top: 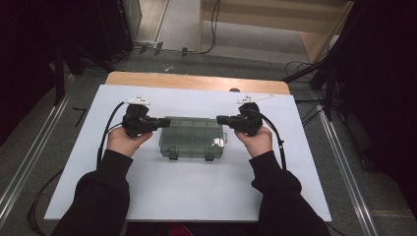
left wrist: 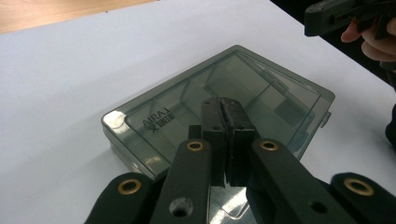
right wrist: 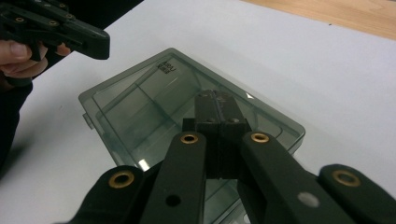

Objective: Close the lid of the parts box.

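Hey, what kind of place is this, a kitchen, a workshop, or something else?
Probably a recording lab or test room, not a kitchen: a white sheet-covered wooden table holds one smoky transparent plastic compartment box, black cables trail across the grey floor, and dark stand legs surround the table.

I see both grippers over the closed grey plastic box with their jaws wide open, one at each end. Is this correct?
Not quite. Both the left gripper and the right gripper have their jaws shut, as each gripper view shows. The rest holds: the closed grey plastic box has one at each end.
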A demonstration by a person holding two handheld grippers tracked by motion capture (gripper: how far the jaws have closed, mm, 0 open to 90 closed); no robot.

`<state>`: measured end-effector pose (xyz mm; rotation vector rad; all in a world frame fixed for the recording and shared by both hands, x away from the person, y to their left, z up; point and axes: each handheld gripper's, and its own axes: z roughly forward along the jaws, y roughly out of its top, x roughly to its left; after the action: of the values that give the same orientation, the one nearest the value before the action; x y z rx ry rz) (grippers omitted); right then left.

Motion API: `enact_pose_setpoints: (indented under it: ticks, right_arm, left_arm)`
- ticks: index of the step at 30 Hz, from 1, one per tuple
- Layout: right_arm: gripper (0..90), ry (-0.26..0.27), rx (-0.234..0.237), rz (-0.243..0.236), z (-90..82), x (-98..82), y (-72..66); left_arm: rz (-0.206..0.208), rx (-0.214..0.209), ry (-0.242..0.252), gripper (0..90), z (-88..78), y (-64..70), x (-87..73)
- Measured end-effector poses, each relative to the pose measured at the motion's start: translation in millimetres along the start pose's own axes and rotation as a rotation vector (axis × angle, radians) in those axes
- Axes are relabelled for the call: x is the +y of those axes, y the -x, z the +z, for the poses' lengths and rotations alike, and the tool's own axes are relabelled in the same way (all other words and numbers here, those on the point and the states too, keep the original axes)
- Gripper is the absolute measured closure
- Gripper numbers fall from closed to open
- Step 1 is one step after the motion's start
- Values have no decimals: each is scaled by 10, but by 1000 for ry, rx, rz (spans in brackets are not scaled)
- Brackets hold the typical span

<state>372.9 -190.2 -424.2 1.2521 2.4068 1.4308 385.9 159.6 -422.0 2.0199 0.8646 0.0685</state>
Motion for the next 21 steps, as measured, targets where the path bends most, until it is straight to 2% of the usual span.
enact_pose_setpoints:
  ticks: [6,10,14,21]
  right_arm:
    - [881,-22,19,-1,20,-75,-52]
    - [881,-27,20,-9,22,-127,-84]
    - [880,-29,15,-18,18,-169,-86]
    - [881,-38,17,-7,47,-233,-82]
  left_arm:
    - [12,4,-14,891,30,32,-58]
    - [24,0,-5,891,24,48,-78]
    - [22,4,3,891,28,52,-103]
    - [18,2,3,891,54,40,-159]
